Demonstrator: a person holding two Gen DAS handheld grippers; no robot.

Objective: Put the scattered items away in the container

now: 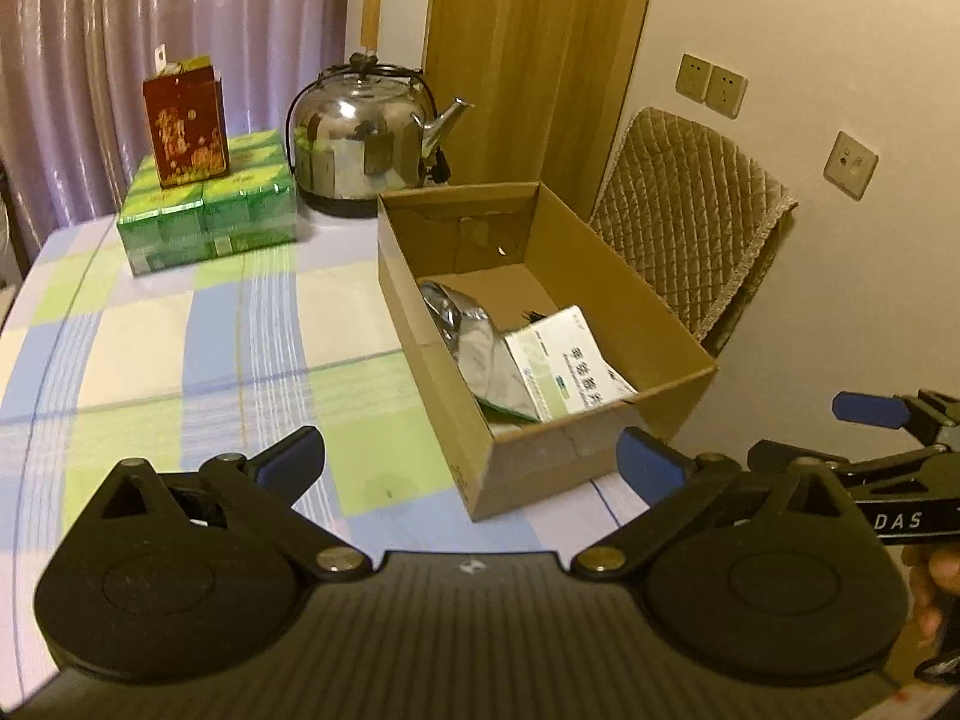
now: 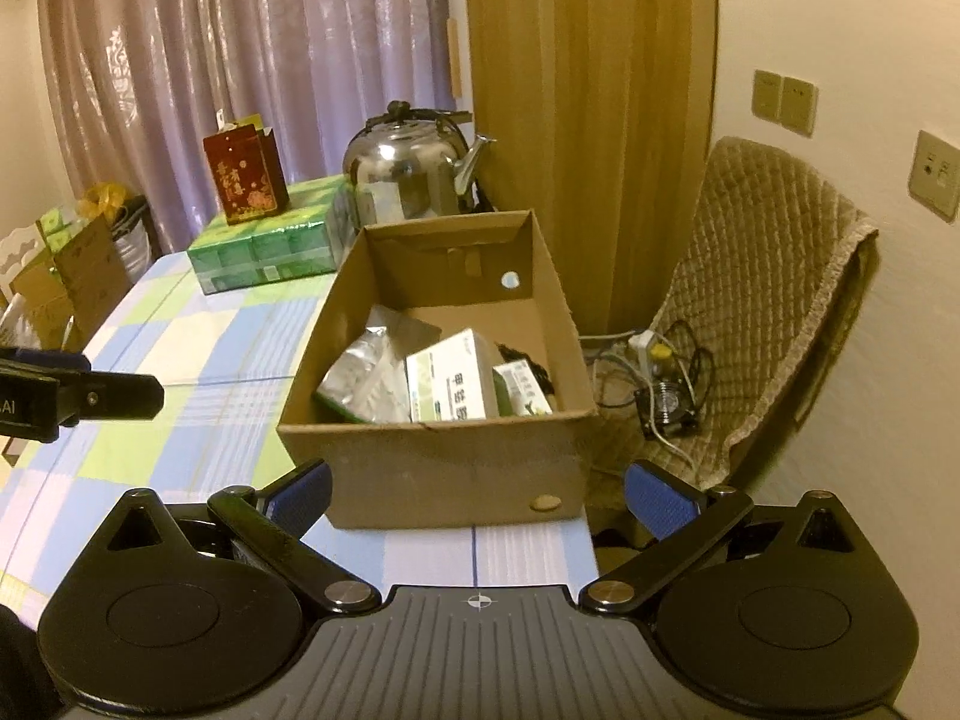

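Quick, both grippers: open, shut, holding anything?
Left gripper: open, holding nothing.
Right gripper: open, holding nothing.

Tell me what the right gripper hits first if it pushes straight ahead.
Most likely the near wall of the cardboard box: it stands directly ahead of the open right gripper, centred between its fingers. Depth is hard to judge through the fisheye.

Each gripper, left (image 1: pixel 471 463) and right (image 2: pixel 477 495), has a ribbed grey body with a small crosshair mark, two round black housings and black link arms on silver screws. The fingers (image 2: pixel 300 495) carry blue pads (textured, it seems).
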